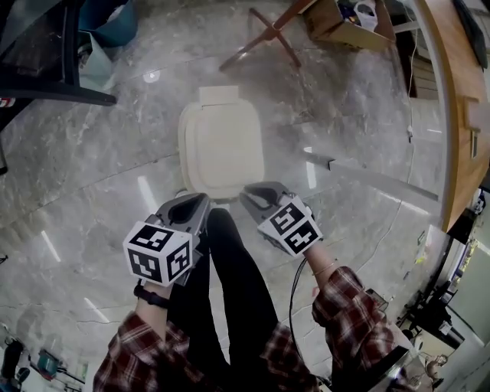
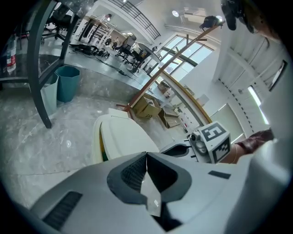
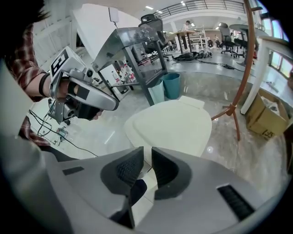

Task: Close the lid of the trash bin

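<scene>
The trash bin stands on the marble floor directly ahead of the operator's legs, well clear of the black desk frame at the upper left and the cardboard box at the upper right. Its cream lid lies flat over the body. In the left gripper view a thin dark slit shows under the lid's left edge, so full seating cannot be confirmed. Judged from this, the closing step is complete or needs only a final press. The left tool hovers just short of the bin's near rim, apart from it. Its jaws are closed tip to tip and grip nothing. The right tool hovers beside it at the same rim, also not touching. Its jaws are drawn almost together, with only a narrow slit between the pads and nothing in that slit. Both tools point toward the lid with the jaws brought in, which suits pushing with the tips rather than gripping. Holding one tool at each side of the near rim would spread a downward press evenly across the lid. If a press is required, apply it near the front edge, away from the hinge block at the far side.
</scene>
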Motion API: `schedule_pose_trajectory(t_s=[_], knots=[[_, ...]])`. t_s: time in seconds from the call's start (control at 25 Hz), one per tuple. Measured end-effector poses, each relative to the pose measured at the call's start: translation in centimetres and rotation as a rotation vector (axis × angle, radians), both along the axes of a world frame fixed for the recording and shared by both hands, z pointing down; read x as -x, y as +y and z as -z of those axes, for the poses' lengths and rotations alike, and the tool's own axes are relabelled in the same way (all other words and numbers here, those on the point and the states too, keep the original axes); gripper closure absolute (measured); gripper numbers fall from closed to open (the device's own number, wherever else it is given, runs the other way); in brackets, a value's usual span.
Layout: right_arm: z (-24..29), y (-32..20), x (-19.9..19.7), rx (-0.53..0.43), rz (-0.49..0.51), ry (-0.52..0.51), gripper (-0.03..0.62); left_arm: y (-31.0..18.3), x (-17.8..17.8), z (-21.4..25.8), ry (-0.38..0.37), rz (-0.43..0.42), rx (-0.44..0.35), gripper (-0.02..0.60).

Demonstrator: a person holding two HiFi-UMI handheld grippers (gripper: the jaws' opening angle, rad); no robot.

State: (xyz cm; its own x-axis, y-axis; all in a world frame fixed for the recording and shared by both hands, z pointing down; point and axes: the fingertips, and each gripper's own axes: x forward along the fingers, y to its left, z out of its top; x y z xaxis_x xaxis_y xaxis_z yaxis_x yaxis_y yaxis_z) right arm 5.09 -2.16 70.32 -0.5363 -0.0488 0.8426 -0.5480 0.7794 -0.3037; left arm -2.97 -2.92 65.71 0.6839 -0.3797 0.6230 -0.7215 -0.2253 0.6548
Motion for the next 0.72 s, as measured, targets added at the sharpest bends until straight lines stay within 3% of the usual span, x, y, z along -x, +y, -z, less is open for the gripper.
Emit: schedule_pose_trajectory(t_s=[0.44, 0.72], knots=[[-5.8, 1.0, -0.3, 0.018, -0.037, 0.045, 0.530, 2.5, 0.4, -4.9, -0.030, -0.016, 0.057, 0.569], [-7.5, 1.0, -0.3, 0.044, -0.007, 0.082, 0.531, 2.8, 0.5, -5.8, -0.028, -0.001, 0.063, 0.569]])
